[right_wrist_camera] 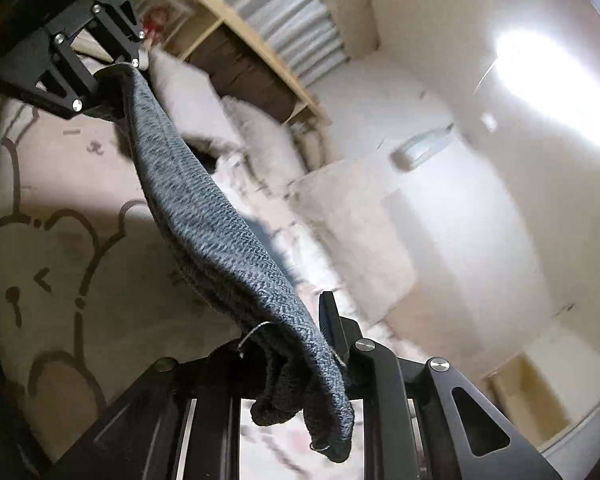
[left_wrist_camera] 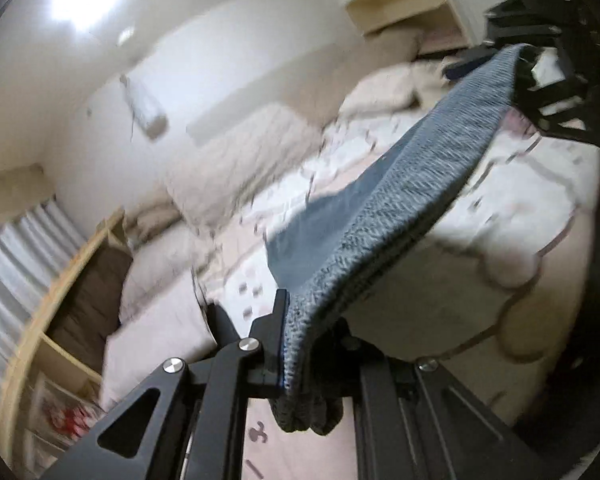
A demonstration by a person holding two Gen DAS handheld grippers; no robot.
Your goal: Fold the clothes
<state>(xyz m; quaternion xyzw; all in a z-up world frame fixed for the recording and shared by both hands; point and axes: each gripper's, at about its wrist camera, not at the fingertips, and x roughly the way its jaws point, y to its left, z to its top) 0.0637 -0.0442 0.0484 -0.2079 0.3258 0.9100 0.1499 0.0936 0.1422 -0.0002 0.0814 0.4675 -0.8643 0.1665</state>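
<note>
Grip: left gripper [left_wrist_camera: 300,344] and right gripper [right_wrist_camera: 300,360] each clamped on blue-grey knit garment [left_wrist_camera: 412,184] corners.
Advice: hold it taut, level, above bed [left_wrist_camera: 520,208].

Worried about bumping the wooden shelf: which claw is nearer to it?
Left. The left claw grips the grey knit right beside the wooden shelf; the right claw holds its other end, farther off.

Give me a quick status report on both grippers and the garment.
Left gripper shut on blue-grey knit garment. Right gripper shut on its other end. Garment stretched between them, lifted above the bed. Nothing in the way.
</note>
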